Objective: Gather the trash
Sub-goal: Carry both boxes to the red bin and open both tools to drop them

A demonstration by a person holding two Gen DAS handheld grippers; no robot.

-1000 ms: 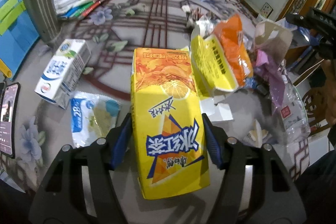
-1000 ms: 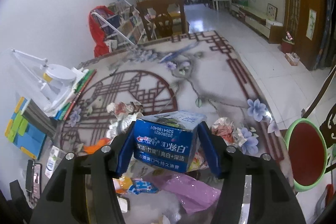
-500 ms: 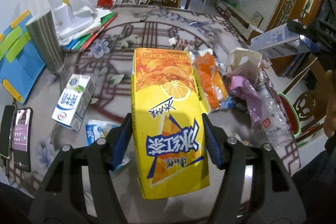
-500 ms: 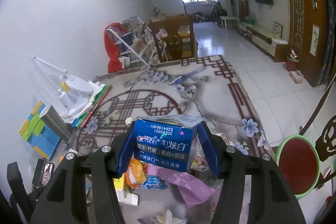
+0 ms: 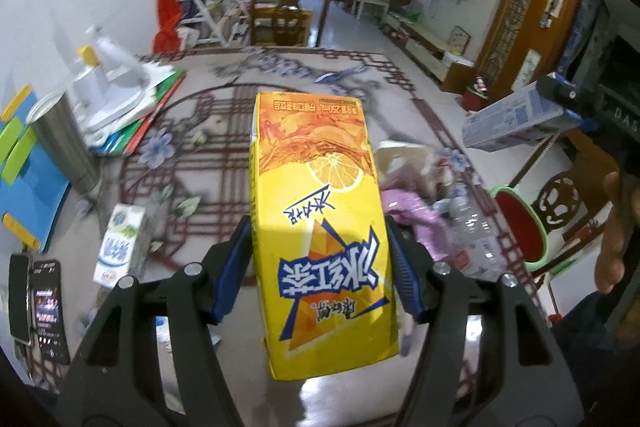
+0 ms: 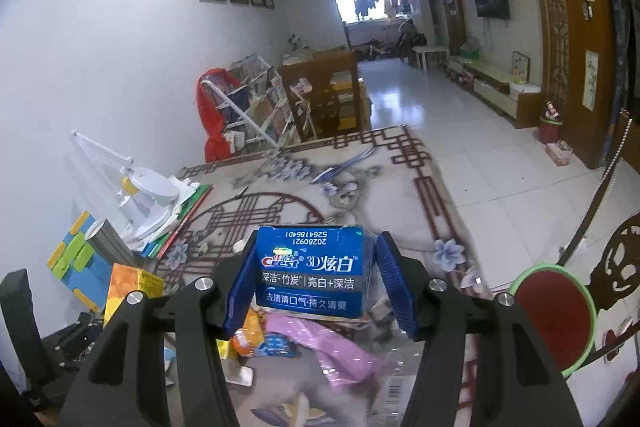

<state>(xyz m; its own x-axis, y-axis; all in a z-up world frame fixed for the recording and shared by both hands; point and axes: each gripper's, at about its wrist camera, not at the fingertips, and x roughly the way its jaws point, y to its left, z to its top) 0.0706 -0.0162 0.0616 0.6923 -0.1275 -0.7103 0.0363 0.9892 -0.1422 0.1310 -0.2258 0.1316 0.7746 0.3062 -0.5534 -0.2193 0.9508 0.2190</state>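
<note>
— Above the table [image 5: 224,131], what are you holding?

— Your left gripper [image 5: 318,271] pinches the yellow tea carton [image 5: 320,227]; your right gripper [image 6: 316,279] pinches the toothpaste box [image 6: 310,273]. Both probably light, crushable; squeeze the flat sides gently.

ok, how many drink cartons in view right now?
2. The yellow tea carton is clamped in the left gripper, off the table. The white milk carton lies on the table, left side. The trash pile may hide more.

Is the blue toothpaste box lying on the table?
No, the toothpaste box is lifted above the table, pinched between the blue pads of the right gripper.
</note>
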